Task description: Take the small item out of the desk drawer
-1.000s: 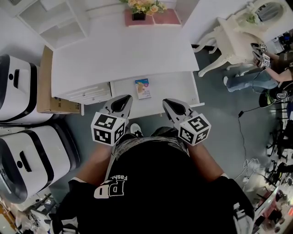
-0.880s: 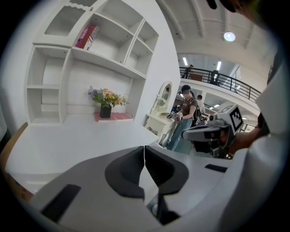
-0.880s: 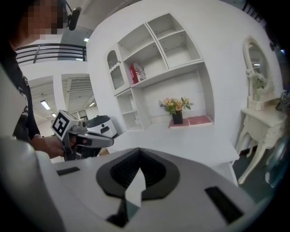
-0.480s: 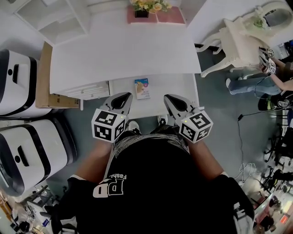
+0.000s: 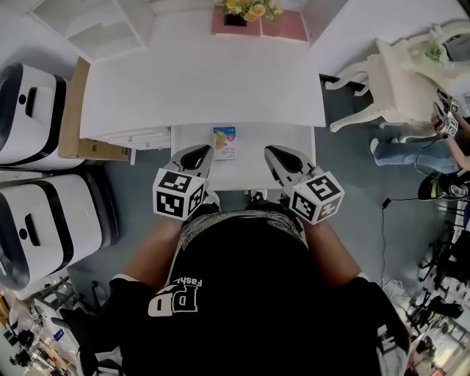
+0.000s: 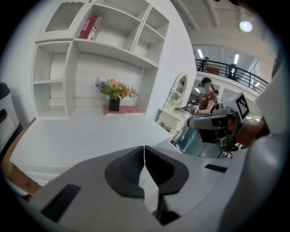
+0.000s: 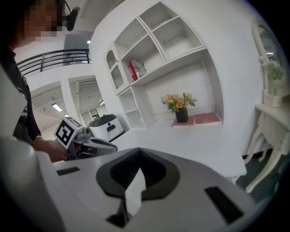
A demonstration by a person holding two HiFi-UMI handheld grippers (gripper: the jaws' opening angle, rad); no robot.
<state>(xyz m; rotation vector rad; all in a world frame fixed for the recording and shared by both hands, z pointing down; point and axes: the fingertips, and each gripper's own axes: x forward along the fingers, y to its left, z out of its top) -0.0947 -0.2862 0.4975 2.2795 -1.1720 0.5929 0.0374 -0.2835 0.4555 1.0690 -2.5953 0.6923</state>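
The white desk (image 5: 198, 73) has its drawer (image 5: 253, 165) pulled out toward me. A small colourful packet (image 5: 225, 142) lies flat in the drawer, near its back edge. My left gripper (image 5: 197, 154) hovers over the drawer's left front, just left of the packet and apart from it, its jaws shut and empty. My right gripper (image 5: 277, 156) hangs over the drawer's right half, also shut and empty. In the left gripper view the jaws (image 6: 144, 147) meet along a thin line; in the right gripper view the right gripper (image 7: 138, 151) is closed too.
Two white rounded machines (image 5: 29, 110) (image 5: 51, 220) and a cardboard box (image 5: 73, 110) stand left of the desk. A flower pot (image 5: 246, 11) sits at the desk's back on pink mats. A white dressing table (image 5: 400, 73) and another person (image 5: 433, 143) are at the right.
Both grippers have moved a little forward over the open drawer, the left one nearer the packet. Their jaws have stayed shut. The packet has not moved.
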